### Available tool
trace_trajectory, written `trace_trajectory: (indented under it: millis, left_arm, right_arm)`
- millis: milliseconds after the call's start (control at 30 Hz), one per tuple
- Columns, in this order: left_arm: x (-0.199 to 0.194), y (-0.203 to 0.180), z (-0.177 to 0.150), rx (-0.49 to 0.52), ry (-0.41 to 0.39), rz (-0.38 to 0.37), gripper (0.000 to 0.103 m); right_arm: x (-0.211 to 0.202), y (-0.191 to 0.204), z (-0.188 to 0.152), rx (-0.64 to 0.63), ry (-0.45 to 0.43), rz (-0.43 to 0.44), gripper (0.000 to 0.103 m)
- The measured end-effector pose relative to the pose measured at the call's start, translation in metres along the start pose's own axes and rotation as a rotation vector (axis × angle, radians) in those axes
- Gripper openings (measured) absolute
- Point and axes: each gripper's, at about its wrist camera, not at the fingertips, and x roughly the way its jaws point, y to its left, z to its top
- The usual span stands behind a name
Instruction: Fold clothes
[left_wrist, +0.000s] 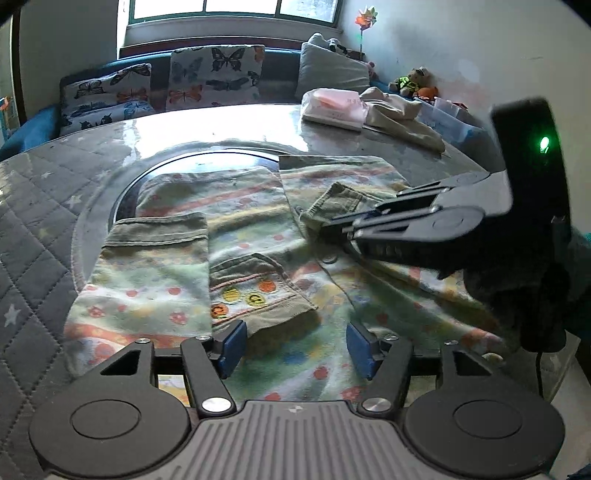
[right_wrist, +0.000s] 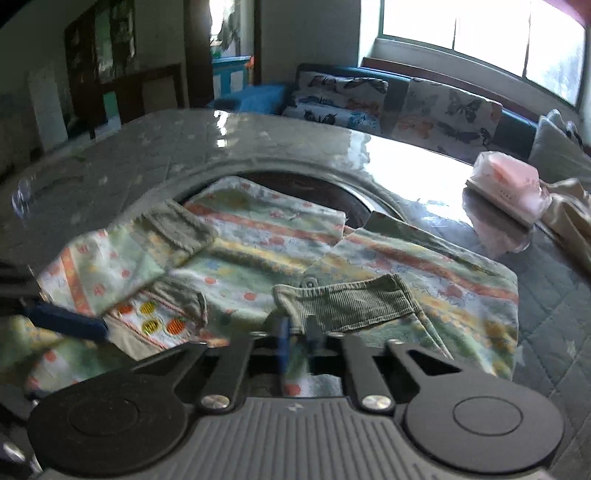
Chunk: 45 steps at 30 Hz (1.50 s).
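Note:
A child's pastel striped garment (left_wrist: 251, 218) with olive corduroy cuffs lies spread on the table; it also fills the right wrist view (right_wrist: 258, 251). My left gripper (left_wrist: 295, 349) is open just above its near hem. The corner of the embroidered pocket (left_wrist: 258, 295) lies between the blue pads (left_wrist: 232, 347), which do not press on it. My right gripper (right_wrist: 297, 339) is shut, pinching the garment at the near edge of the right sleeve's corduroy cuff (right_wrist: 351, 302). In the left wrist view the right gripper (left_wrist: 328, 229) comes in from the right onto that cuff (left_wrist: 332, 199).
The table (left_wrist: 55, 206) has a glossy quilted grey top with a dark round inset (left_wrist: 207, 158). A pink tissue pack (left_wrist: 332, 107), a beige cloth (left_wrist: 402, 118) and clear plastic boxes (left_wrist: 447, 118) sit at the far right. Butterfly cushions (left_wrist: 214, 77) line a bench behind.

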Motion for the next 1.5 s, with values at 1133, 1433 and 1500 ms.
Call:
trace_trajectory:
  millis: [1133,1433,1500]
  left_arm:
    - [0.024,-0.042,0.005,0.107,0.033,-0.04,0.08]
    - [0.025,-0.046,0.003,0.121,0.034,-0.024,0.083]
    - [0.025,-0.047,0.002,0.125,0.035,-0.022,0.084]
  right_arm:
    - [-0.206,-0.179,-0.178,0.61,-0.089,-0.675,0.01]
    - [-0.178,-0.173,-0.15,0.52,-0.128,-0.542,0.029]
    - [-0.163,-0.172,-0.144,0.502,-0.115,-0.508,0.035]
